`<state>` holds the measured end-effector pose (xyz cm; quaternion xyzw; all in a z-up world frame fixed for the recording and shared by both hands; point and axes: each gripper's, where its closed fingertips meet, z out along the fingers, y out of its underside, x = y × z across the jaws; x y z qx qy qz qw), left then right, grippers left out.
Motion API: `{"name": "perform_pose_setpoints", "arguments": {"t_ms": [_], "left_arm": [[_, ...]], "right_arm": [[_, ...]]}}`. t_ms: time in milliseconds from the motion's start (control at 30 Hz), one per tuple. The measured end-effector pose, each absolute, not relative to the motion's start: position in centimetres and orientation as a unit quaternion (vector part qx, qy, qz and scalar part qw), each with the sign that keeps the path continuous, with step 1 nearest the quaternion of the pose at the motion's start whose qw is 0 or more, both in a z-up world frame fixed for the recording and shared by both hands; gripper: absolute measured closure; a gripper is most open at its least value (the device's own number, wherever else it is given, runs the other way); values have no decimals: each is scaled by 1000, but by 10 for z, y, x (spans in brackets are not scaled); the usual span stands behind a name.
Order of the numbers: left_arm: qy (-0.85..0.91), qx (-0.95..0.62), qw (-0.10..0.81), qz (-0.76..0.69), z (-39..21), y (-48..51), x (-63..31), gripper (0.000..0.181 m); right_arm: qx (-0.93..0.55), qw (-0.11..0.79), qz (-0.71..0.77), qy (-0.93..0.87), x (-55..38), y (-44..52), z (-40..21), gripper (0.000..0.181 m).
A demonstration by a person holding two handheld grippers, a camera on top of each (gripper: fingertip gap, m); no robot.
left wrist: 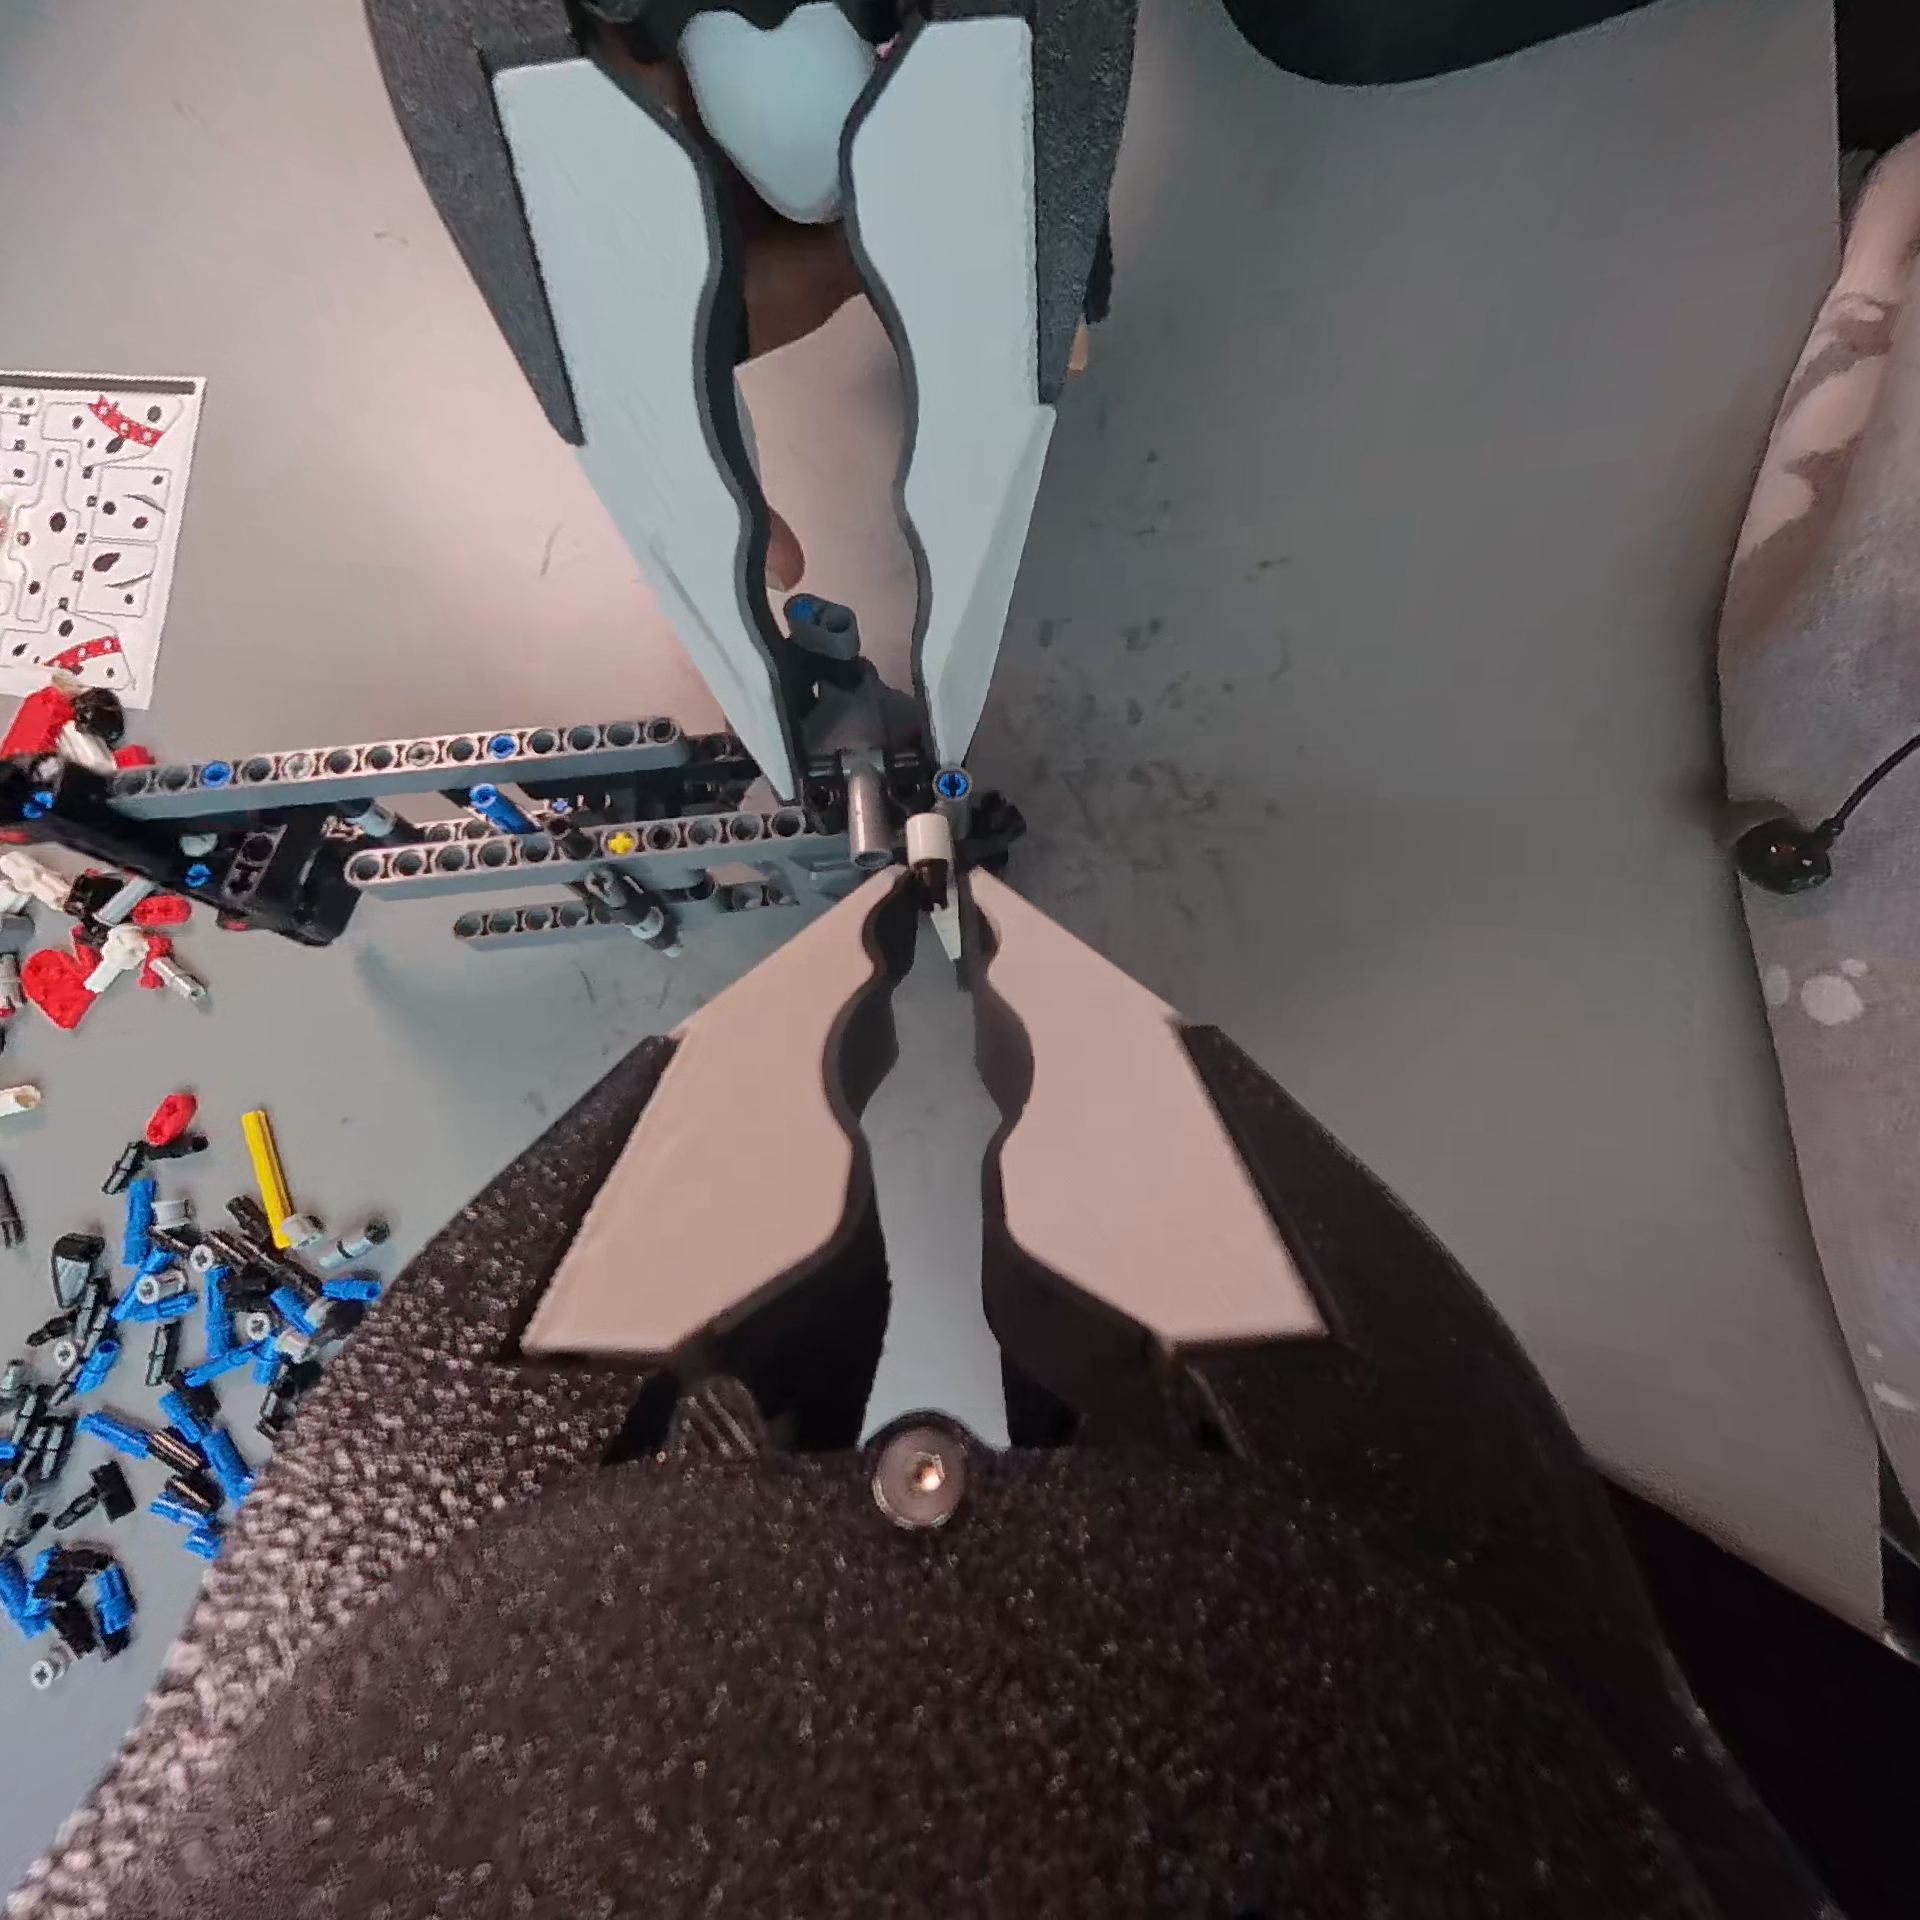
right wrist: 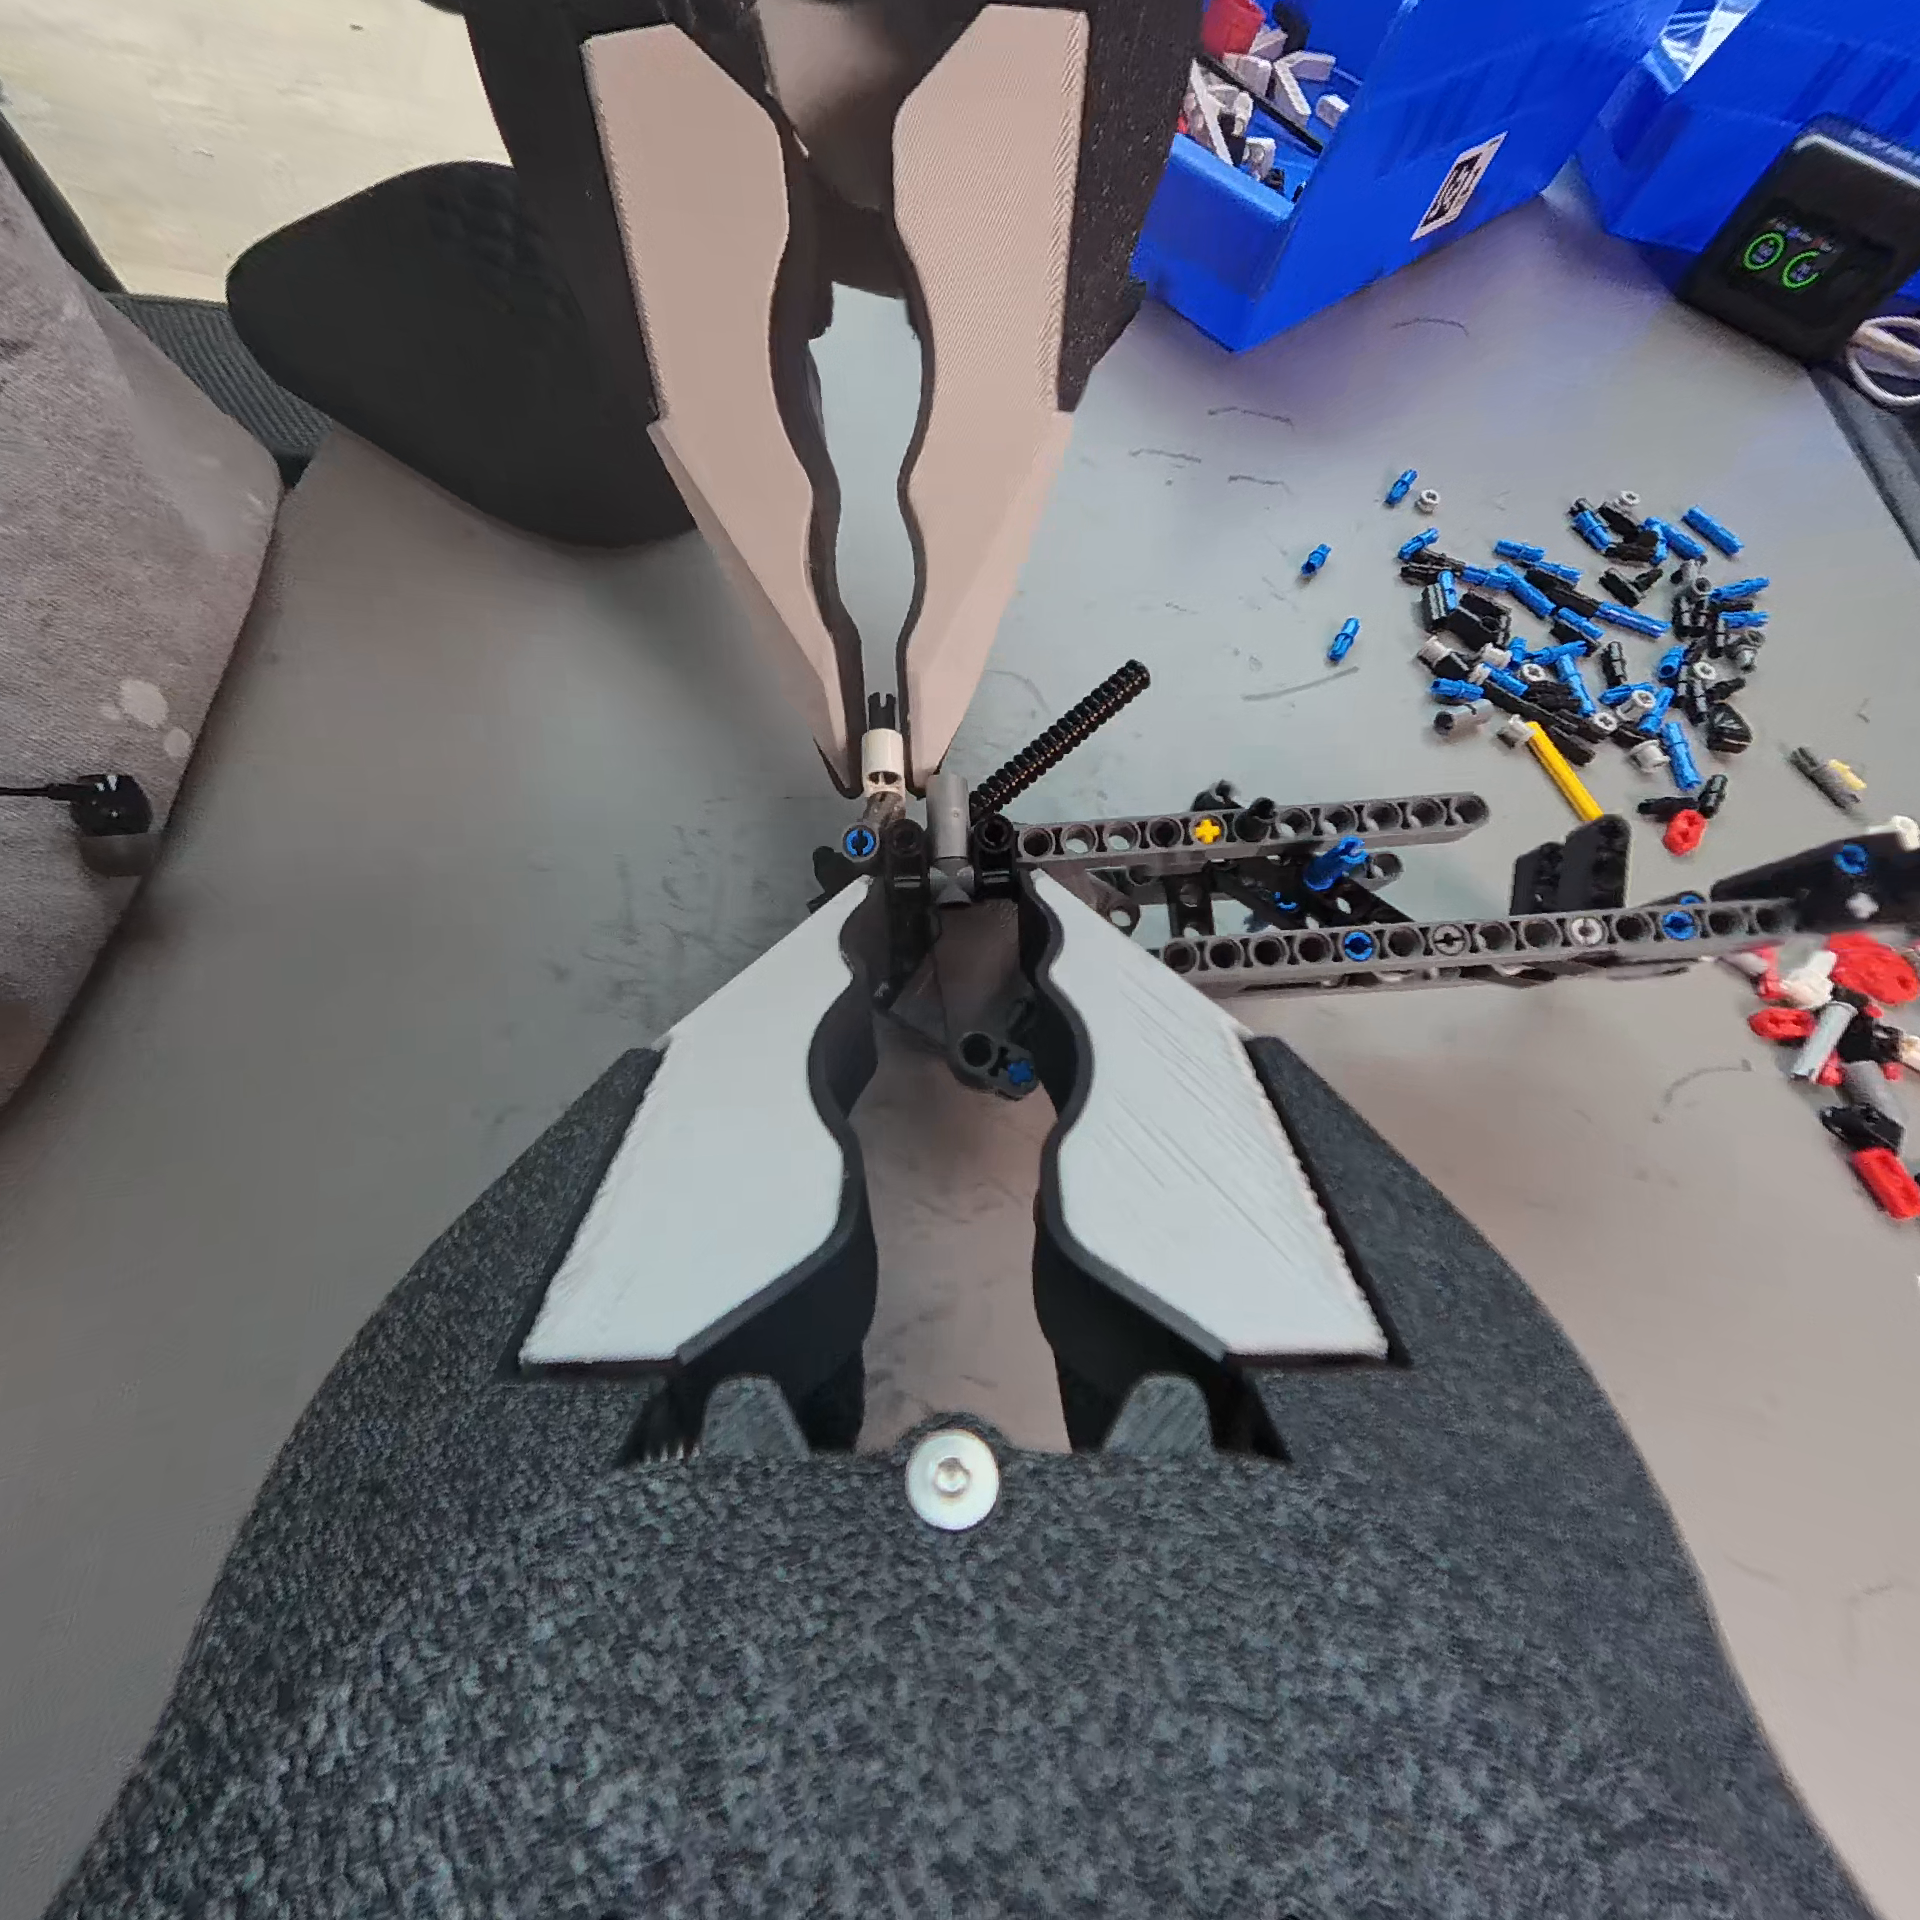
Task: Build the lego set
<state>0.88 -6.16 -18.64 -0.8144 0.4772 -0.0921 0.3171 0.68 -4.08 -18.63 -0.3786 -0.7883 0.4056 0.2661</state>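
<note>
A long Lego frame of grey holed beams (left wrist: 416, 764) lies on the grey table; it also shows in the right wrist view (right wrist: 1351, 945). My right gripper (right wrist: 945, 894), with pale grey fingers, is shut on the frame's black and grey end. It enters the left wrist view (left wrist: 868, 774) from the top. My left gripper (left wrist: 935, 888), with beige fingers, is shut on a small white connector (left wrist: 928, 840) with a dark pin. It holds the connector against that same end of the frame, beside a blue pin. In the right wrist view the left gripper (right wrist: 881, 779) and the connector (right wrist: 883, 756) come from the top.
A pile of blue and black pins (left wrist: 156, 1351) (right wrist: 1590, 644), red pieces (left wrist: 62, 977) and a sticker sheet (left wrist: 83, 530) lie beyond the frame. Blue bins (right wrist: 1403, 156) and a small screen device (right wrist: 1797, 249) stand at the back. A grey cushion (left wrist: 1829, 831) borders the table.
</note>
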Motion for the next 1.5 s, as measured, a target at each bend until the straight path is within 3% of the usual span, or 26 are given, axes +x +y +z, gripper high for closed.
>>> {"name": "perform_pose_setpoints", "arguments": {"t_ms": [833,1200,1500], "left_arm": [[536,-786,294,-94,-188,-73,14,172],[473,-797,354,-123,-186,-72,15,166],[480,-790,366,-111,-186,-73,17,172]], "right_arm": [[-369,269,394,-797,11,-48,-188,157],[-324,346,376,-796,19,-60,-177,165],[-281,384,372,-797,18,-63,-178,169]]}}
